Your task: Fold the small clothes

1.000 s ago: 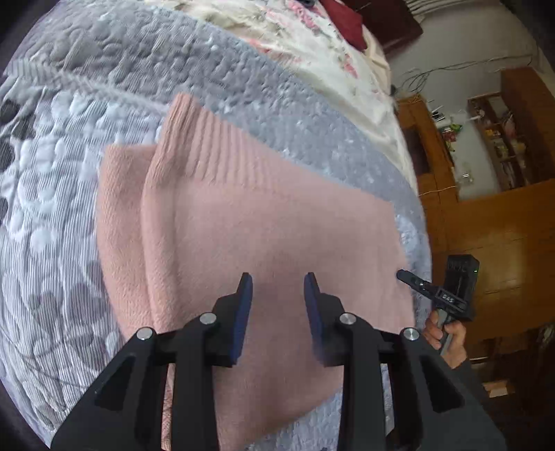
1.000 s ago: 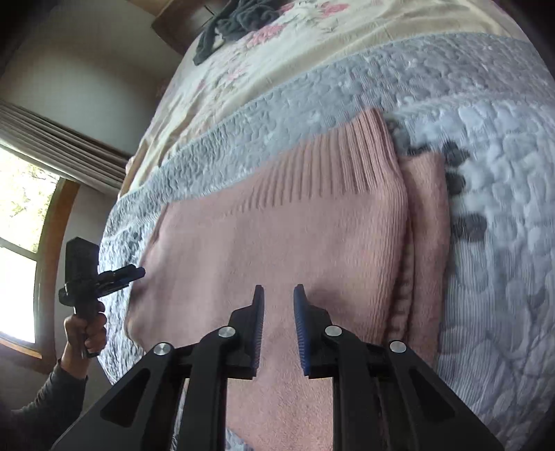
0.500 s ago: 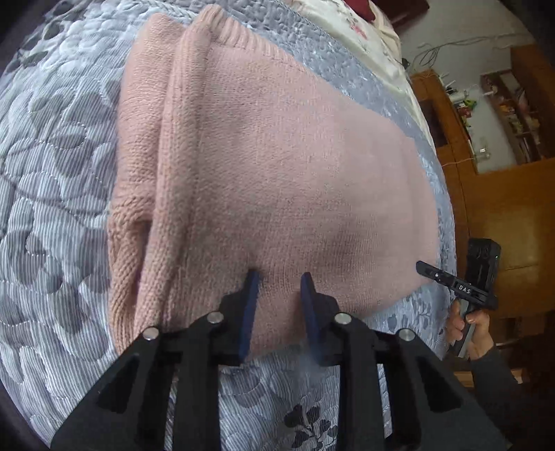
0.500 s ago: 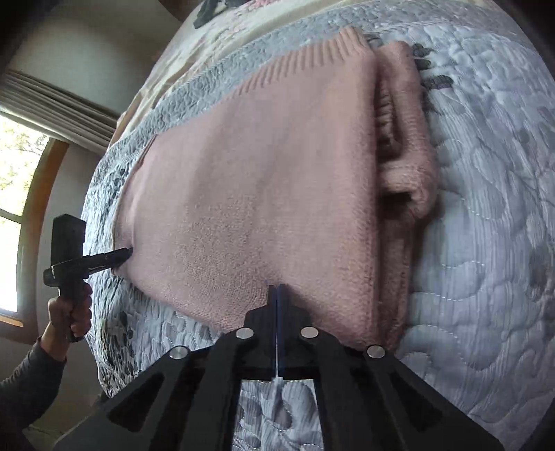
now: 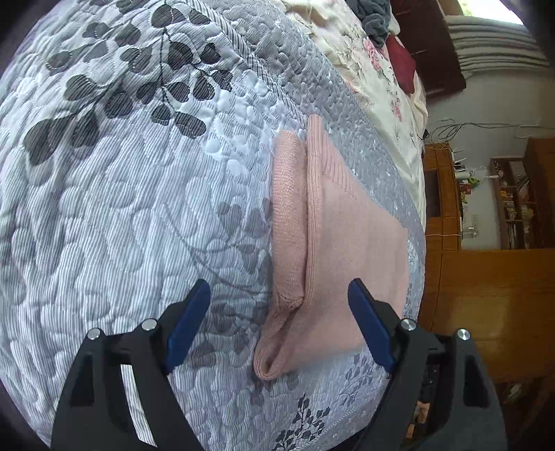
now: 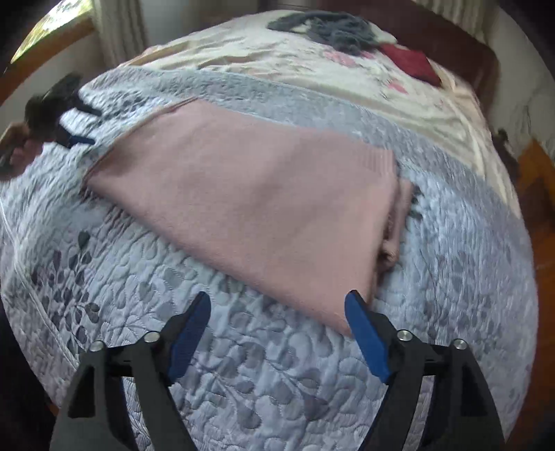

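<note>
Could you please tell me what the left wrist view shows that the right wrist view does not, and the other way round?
Only the left wrist view shows the wooden shelving against the wall and the sweater's rolled cuff end close up. Only the right wrist view shows the window, the left tool seen from outside with the hand holding it, and the sweater's full flat span. Both show the pink sweater lying folded on the grey quilt, the dark red cloth further up the bed, and the view's own tool wide open, holding nothing.
</note>
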Demonstrator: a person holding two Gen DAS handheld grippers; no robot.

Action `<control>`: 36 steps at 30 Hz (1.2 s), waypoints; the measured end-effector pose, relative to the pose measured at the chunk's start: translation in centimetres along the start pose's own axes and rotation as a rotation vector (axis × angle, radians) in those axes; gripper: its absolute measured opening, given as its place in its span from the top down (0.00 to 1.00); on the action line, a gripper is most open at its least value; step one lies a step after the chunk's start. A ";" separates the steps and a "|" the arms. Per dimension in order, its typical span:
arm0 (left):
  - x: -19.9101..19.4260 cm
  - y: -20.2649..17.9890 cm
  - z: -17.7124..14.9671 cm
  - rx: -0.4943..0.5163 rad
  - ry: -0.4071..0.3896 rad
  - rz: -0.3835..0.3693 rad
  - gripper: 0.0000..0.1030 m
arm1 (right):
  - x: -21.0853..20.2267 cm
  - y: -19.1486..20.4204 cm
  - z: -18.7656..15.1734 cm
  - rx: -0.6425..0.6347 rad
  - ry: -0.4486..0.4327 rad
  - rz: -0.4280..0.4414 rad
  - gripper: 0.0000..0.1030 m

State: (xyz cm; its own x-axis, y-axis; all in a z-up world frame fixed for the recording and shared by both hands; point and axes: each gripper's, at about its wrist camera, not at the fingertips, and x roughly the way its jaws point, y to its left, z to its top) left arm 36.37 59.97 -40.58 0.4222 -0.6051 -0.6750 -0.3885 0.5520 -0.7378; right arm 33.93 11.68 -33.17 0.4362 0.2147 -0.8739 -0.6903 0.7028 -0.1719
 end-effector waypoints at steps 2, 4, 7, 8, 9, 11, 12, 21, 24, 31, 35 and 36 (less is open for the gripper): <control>1.2 -0.3 1.5 -0.002 0.023 -0.025 0.22 | -0.1 5.2 1.0 -0.156 -0.046 -0.040 0.15; 2.5 -0.9 3.0 0.006 0.041 -0.034 0.21 | 0.5 9.8 1.9 -0.260 -0.073 -0.080 0.15; 5.1 -2.0 5.5 0.018 0.081 -0.021 0.21 | 1.9 15.1 3.5 -0.346 -0.114 -0.091 0.16; 5.8 -2.0 6.0 0.025 0.097 -0.008 0.22 | 2.4 16.4 4.1 -0.364 -0.126 -0.102 0.17; 6.6 -2.3 6.6 0.035 0.113 -0.002 0.21 | 3.0 17.5 4.8 -0.375 -0.130 -0.095 0.19; 7.9 -2.9 7.7 0.060 0.135 0.004 0.21 | 4.2 19.2 6.2 -0.381 -0.138 -0.086 0.22; 8.5 -3.2 8.2 0.072 0.143 0.004 0.19 | 5.0 19.9 7.0 -0.383 -0.136 -0.089 0.22; 11.9 -5.2 11.2 0.146 0.192 0.001 0.23 | 10.5 24.5 10.1 -0.447 -0.138 -0.136 0.28; 13.1 -5.9 11.8 0.165 0.199 0.012 0.23 | 11.6 25.6 10.7 -0.472 -0.172 -0.166 0.29; 13.7 -5.1 12.8 0.128 0.217 0.057 0.63 | 12.6 26.2 13.0 -0.415 -0.205 -0.171 0.46; 13.5 -4.9 12.9 0.112 0.229 0.069 0.76 | 12.6 26.2 13.8 -0.366 -0.197 -0.147 0.63; 13.4 -4.9 12.9 0.108 0.232 0.072 0.78 | 12.5 26.2 13.9 -0.351 -0.196 -0.140 0.67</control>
State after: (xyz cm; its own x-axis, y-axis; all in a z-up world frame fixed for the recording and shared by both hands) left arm 54.47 56.52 -46.06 0.1930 -0.6702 -0.7166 -0.3156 0.6491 -0.6921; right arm 29.37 42.20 -42.26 0.6175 0.2824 -0.7341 -0.7567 0.4679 -0.4566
